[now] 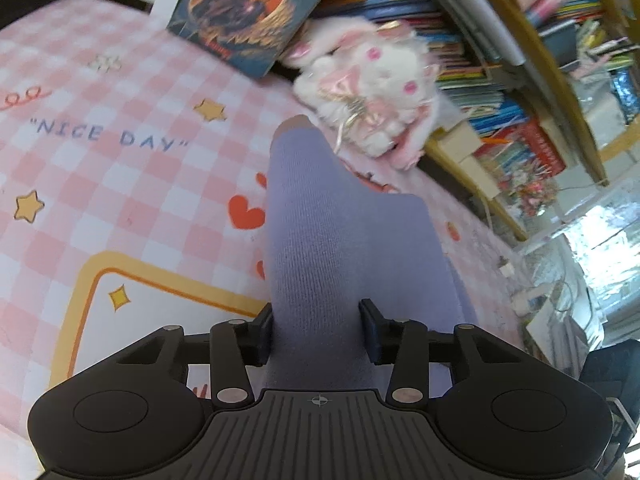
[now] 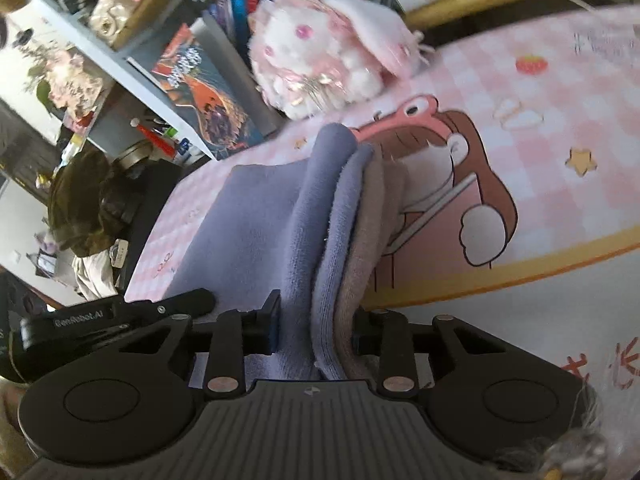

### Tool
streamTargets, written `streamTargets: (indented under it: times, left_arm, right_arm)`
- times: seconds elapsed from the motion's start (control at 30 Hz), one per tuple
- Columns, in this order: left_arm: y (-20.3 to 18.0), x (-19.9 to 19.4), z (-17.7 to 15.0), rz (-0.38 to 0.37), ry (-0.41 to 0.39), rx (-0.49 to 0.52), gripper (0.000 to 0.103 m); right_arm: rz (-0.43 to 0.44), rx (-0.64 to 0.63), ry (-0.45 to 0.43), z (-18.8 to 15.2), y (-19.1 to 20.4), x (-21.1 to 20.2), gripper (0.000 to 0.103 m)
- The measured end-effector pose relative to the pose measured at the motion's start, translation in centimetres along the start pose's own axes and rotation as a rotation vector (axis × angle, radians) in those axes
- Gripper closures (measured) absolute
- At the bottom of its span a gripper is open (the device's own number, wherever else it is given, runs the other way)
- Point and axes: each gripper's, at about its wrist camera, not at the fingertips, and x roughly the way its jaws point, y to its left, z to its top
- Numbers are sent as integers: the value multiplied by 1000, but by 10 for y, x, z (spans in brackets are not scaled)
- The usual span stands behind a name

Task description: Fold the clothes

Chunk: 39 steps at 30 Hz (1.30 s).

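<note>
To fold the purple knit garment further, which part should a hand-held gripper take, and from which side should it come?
Take the bunched layered edge of the purple knit garment, where the right hand-held gripper is already clamped, coming from the near side. There the folds stack into one narrow ridge that fits between the fingers. The left hand-held gripper pinches a similar narrow fold.

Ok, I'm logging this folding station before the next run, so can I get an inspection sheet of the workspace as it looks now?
Surface: pink checked cloth with cartoon prints and "NICE DAY" lettering.
Job's things: lavender garment, bunched in layers, pinkish-grey fabric showing in the right wrist view.
Clutter: white-and-pink plush toy; illustrated book leaning at the far edge.
Grippers: left gripper shut on the garment; right gripper shut on its layered folds.
Cables: white cable and plug off the surface edge.
Surroundings: crowded bookshelves; dark bag.
</note>
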Motion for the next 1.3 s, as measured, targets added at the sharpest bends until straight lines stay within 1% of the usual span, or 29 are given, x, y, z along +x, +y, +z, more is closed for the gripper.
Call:
streamTargets:
  times: [0.17, 0.27, 0.6, 0.93, 1.13, 1.3]
  left_arm:
    - [0, -12, 1, -47, -19, 28, 61]
    - [3, -18, 5, -79, -17, 50, 61]
    - [25, -38, 26, -178, 20, 119, 61]
    - [50, -49, 40, -259, 64, 147, 61]
    - [67, -56, 48, -288, 66, 157, 61]
    - [84, -64, 56, -299, 51, 147, 61]
  right_arm:
    - [-33, -10, -43, -7, 15, -8, 75]
    - [-53, -13, -68, -12, 25, -13, 75]
    - [-124, 12, -169, -35, 65, -21, 75]
    - [-196, 34, -227, -54, 104, -18, 75]
    - [-221, 35, -254, -61, 124, -11, 75]
    - [-225, 20, -263, -61, 141, -1, 75]
